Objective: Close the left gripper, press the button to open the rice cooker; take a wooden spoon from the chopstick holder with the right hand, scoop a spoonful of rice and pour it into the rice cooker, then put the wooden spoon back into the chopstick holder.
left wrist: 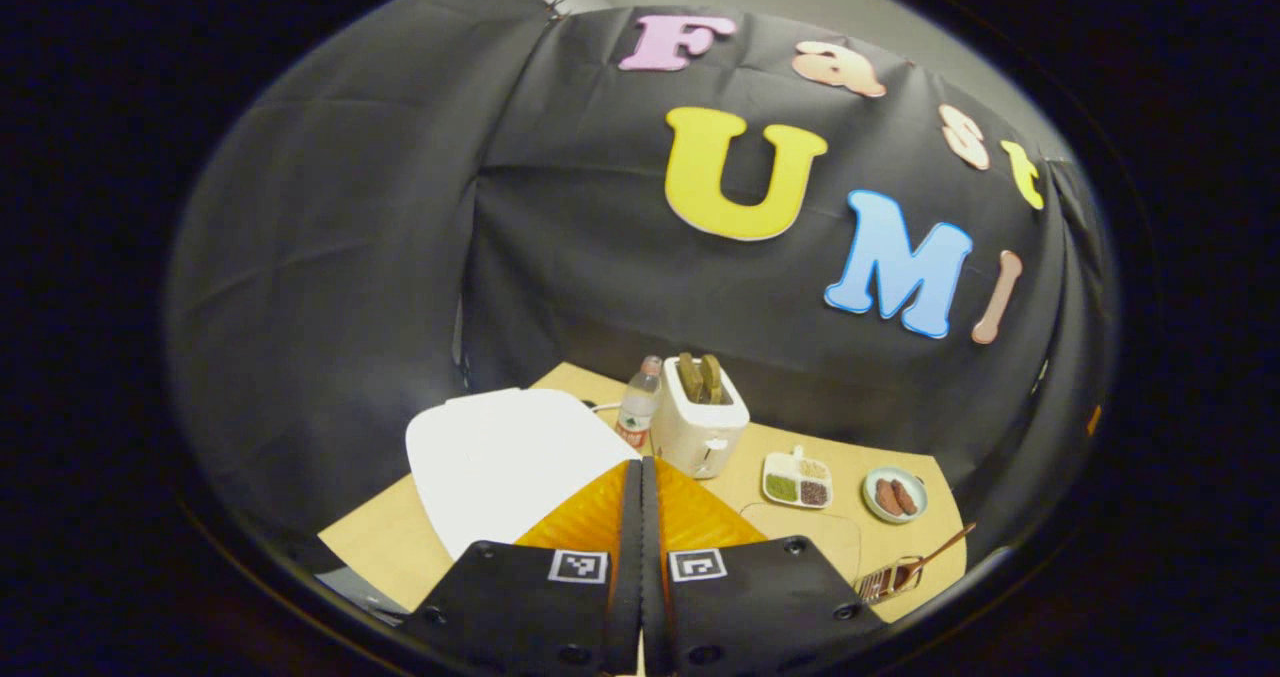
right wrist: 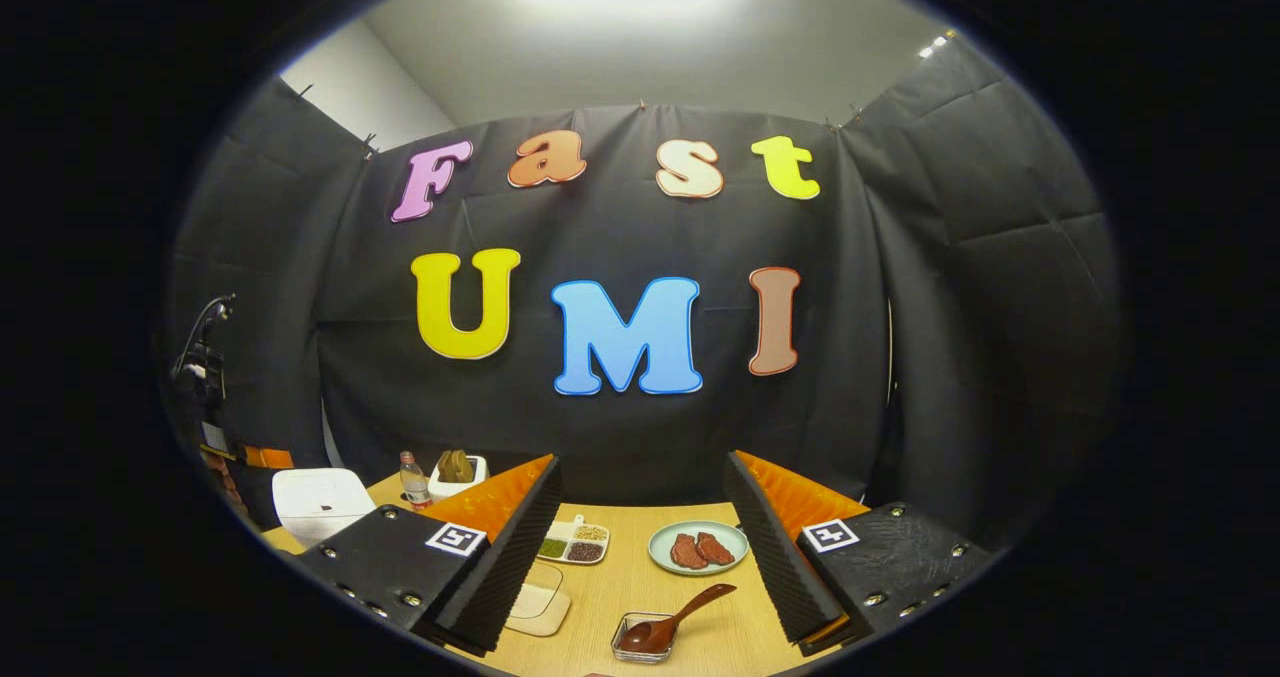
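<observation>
The white rice cooker (left wrist: 505,457) stands with its lid down at the table's left, just beyond my left gripper (left wrist: 641,472), which is shut with nothing between its fingers and hovers over the cooker's right side. The cooker (right wrist: 318,502) also appears far left in the right gripper view. The wooden spoon (right wrist: 678,617) lies with its bowl in a small clear holder (right wrist: 640,645) near the front edge, below my right gripper (right wrist: 642,477), which is open and empty. In the left gripper view, the spoon (left wrist: 935,552) and holder (left wrist: 885,582) sit at the far right.
A white toaster (left wrist: 700,427) with bread and a small bottle (left wrist: 638,405) stand at the back. A divided dish of grains (right wrist: 572,542), a plate with meat pieces (right wrist: 698,547) and a clear flat tray (right wrist: 535,602) lie on the wooden table (right wrist: 620,582).
</observation>
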A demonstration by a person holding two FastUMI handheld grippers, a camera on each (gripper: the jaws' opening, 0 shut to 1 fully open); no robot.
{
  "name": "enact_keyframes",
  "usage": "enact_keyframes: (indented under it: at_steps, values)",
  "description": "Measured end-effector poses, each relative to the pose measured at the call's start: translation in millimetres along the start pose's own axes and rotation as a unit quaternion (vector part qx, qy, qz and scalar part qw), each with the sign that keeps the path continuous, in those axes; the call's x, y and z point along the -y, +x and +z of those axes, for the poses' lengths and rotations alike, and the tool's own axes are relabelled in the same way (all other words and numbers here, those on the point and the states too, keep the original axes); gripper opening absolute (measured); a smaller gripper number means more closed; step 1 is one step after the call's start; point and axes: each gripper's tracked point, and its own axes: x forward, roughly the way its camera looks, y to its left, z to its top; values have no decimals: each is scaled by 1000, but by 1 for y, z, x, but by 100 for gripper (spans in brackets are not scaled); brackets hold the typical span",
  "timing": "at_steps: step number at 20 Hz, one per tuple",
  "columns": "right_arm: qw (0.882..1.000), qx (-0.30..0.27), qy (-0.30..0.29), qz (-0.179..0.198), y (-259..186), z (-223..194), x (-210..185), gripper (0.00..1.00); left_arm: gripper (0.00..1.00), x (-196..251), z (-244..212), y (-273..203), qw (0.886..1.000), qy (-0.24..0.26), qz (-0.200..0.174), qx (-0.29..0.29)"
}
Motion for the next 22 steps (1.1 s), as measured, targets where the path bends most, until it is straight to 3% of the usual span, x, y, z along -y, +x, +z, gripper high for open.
enact_keyframes:
  at_steps: [6,14,17,20,22]
  values:
    - [1000,-25,-8,-11,10,-18,6,99,8,-28,-45,55,998,25,26,-57]
    - [999,-26,-30,-6,18,-20,-3,99,9,-47,-82,82,994,29,43,-98]
    - [999,-26,-30,-5,19,-18,-3,99,9,-42,-66,80,996,38,48,-62]
    - [999,-17,-30,-1,18,-14,-5,99,9,-33,-4,50,990,100,87,47]
    - [1000,-11,-27,2,17,-13,-6,99,16,-5,35,14,983,112,77,121]
